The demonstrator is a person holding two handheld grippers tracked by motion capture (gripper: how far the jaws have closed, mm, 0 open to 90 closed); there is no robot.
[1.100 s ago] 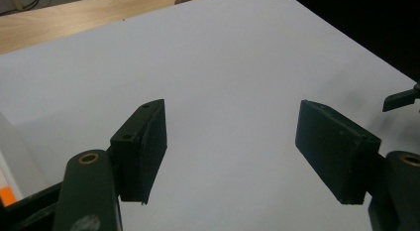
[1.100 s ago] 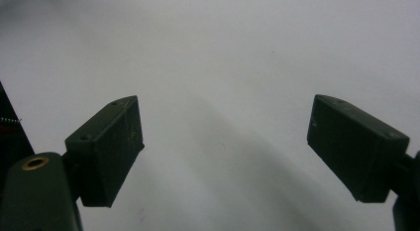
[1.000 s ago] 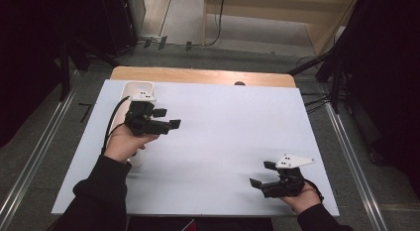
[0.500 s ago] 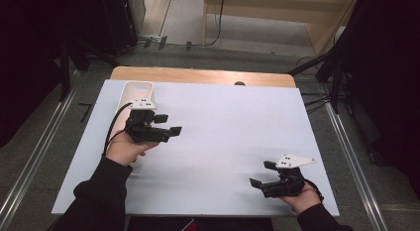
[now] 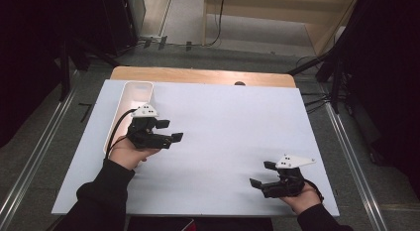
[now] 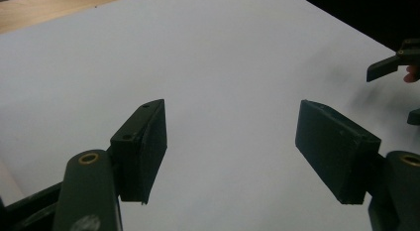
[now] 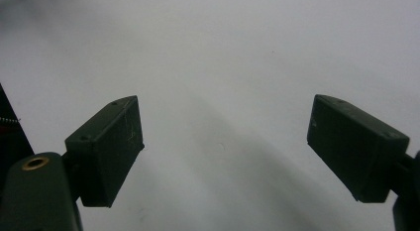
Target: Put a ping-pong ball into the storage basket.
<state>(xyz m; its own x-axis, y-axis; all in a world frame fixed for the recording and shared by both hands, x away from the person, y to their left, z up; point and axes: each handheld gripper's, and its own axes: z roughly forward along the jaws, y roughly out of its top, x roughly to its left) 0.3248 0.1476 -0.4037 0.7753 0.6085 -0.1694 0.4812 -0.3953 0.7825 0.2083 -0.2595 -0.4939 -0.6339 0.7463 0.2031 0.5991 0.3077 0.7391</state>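
From the high view we look forward and down on the white table sheet (image 5: 223, 142), from well above its near edge. The left gripper view rides low and close over that sheet (image 6: 223, 52), facing across toward the right gripper (image 6: 396, 62) at about 2 o'clock. The right gripper view sits closer still, facing down on bare sheet (image 7: 223, 67). All three share the sheet.

Counter (image 5: 223, 137): smooth matt white sheet over a pale wood top showing along the far edge; bin (image 5: 134, 94): glossy white plastic; left claw (image 5: 170, 131) and right claw (image 5: 261, 174): matt black plastic, brass-coloured metal pivot bushings.
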